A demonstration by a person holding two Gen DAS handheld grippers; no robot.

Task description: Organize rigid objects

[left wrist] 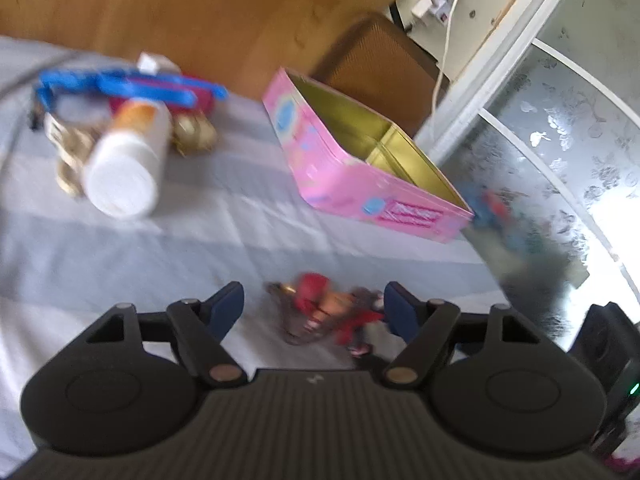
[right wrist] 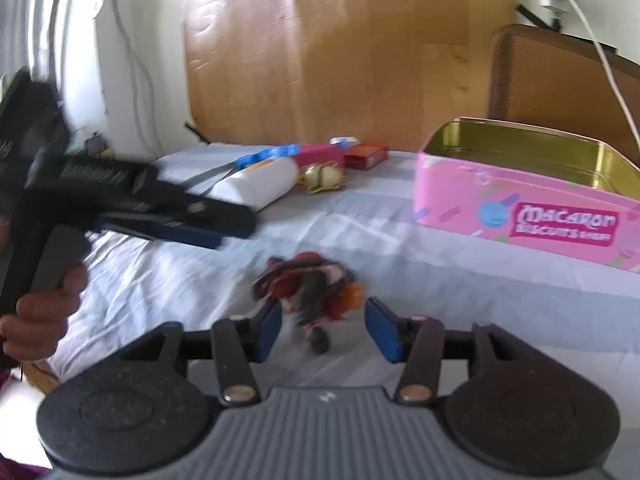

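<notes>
A pale sheet (right wrist: 360, 248) covers the flat surface, ending at a wooden board (right wrist: 320, 60) behind; its left edge drops off by the person's hand (right wrist: 40, 312). The widest bare stretch lies in the middle, between the clutter at the far left and the tin (right wrist: 520, 208) at the right.

The pink tin stands open, its gold inside empty as far as can be seen, close to the sheet's right side near a frosted pane (left wrist: 560, 140).

Well apart from it, the bottle (left wrist: 128, 156) lies on its side against gold trinkets (left wrist: 196, 132), a blue tool (left wrist: 120, 88) and a red box (right wrist: 366, 155).

The figure (right wrist: 308, 288), red and dark and blurred, lies on the sheet nearer than the tin.

The right gripper (right wrist: 324, 328) stands about half open, the figure between its pads, neither clearly pressing it.

The left gripper (left wrist: 316, 308) is wider open and holds nothing; the figure lies between its fingers.
</notes>
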